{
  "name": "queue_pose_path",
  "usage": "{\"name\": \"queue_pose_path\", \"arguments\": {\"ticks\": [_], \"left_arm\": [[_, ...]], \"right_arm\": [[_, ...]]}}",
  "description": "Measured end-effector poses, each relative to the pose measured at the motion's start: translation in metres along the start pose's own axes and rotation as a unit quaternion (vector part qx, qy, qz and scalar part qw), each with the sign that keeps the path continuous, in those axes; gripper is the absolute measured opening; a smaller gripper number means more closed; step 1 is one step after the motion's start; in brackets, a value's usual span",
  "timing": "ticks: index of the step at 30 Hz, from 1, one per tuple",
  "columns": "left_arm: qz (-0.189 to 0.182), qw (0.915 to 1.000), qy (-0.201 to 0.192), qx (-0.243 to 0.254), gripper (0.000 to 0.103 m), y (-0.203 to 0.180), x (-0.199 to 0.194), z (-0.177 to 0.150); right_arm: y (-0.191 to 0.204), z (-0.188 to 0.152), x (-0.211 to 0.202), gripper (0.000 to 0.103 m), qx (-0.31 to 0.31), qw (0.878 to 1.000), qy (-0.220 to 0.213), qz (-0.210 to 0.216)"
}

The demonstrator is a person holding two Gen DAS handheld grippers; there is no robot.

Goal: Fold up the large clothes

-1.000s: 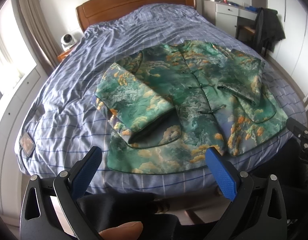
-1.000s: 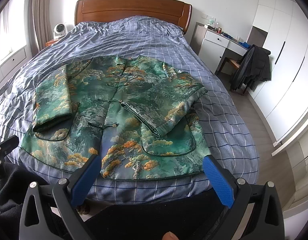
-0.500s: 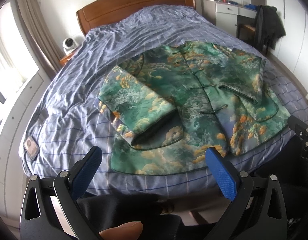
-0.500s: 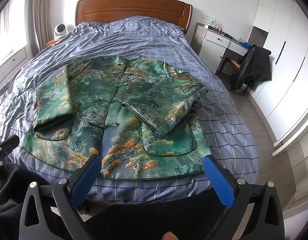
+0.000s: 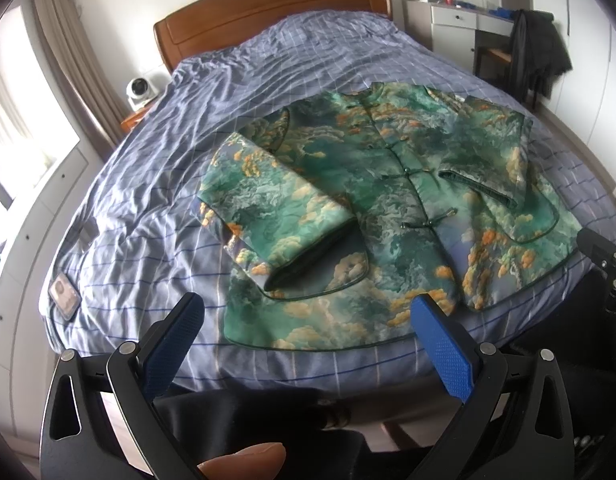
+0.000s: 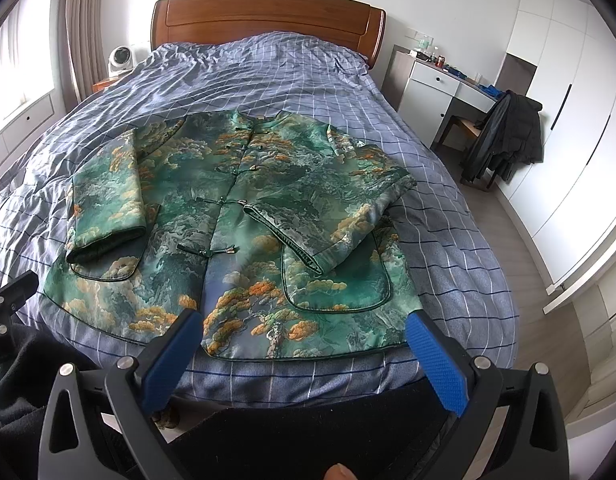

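Observation:
A green patterned jacket [image 5: 388,200] lies flat, front up, on the blue checked bed [image 5: 148,200]; it also shows in the right wrist view [image 6: 228,220]. Both sleeves are folded in over the body: the left sleeve [image 5: 276,208] and the right sleeve [image 6: 332,208]. My left gripper [image 5: 308,320] is open and empty, held off the bed's foot edge above the jacket's lower left hem. My right gripper [image 6: 304,332] is open and empty above the lower right hem. Neither touches the cloth.
A wooden headboard [image 6: 268,16] stands at the far end. A white fan [image 6: 120,60] sits on the left nightstand. A white desk [image 6: 440,84] and a chair with a dark coat [image 6: 504,136] stand at the right by white wardrobes. A small device [image 5: 64,296] lies on the bed's left edge.
The left gripper's view has shifted slightly left and closer to the bed. The right gripper has barely moved. Both stay open; the jacket has not moved.

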State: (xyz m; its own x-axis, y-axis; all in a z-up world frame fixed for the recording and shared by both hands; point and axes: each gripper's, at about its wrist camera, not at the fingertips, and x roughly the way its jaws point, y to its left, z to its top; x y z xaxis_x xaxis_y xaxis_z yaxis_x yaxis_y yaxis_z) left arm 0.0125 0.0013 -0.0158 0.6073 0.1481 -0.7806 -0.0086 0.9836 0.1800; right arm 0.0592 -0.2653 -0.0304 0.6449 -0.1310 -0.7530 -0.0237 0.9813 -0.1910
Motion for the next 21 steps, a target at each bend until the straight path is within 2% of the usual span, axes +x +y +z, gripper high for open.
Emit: {"name": "queue_pose_path", "arguments": {"ticks": [21], "left_arm": [[0.0, 1.0, 0.002, 0.003, 0.103, -0.0041, 0.0015, -0.0011]], "right_arm": [[-0.0007, 0.0002, 0.0042, 0.103, -0.004, 1.0, 0.01, -0.012]]}}
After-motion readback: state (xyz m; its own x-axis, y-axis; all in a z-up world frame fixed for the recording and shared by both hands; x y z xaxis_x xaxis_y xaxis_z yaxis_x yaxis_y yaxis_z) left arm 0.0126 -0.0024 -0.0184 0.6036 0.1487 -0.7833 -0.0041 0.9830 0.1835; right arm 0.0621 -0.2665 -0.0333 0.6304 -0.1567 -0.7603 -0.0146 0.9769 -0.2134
